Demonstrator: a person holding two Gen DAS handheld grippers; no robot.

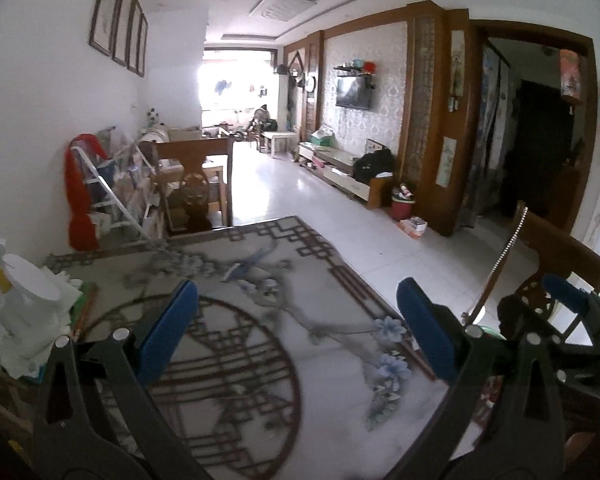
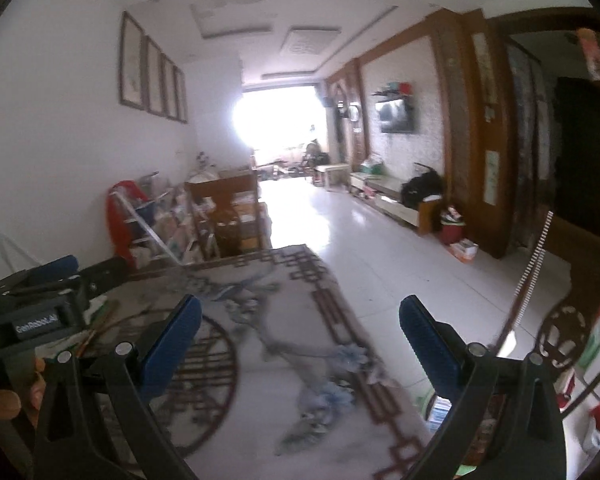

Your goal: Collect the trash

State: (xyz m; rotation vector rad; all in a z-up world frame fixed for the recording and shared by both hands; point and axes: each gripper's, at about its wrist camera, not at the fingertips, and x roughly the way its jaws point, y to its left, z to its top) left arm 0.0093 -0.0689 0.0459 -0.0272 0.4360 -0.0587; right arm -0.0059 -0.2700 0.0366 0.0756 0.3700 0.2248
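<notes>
Trash: crumpled white paper heap (image 1: 28, 320) at patterned glass-topped table's (image 1: 260, 360) left edge, left of left claw (image 1: 298, 332), which is nearer; right claw (image 2: 300, 342) further right. Both claws spread wide, empty.

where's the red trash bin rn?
The round red plastic trash bin stands on the white tiled floor, right side in both wrist views, between the low TV cabinet and wooden partition.

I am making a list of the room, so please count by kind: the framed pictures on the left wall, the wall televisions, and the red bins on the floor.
Dark-framed pictures on the white left wall: 4
Black wall television: 1
Red round bin on the floor: 1
Total: 6
</notes>
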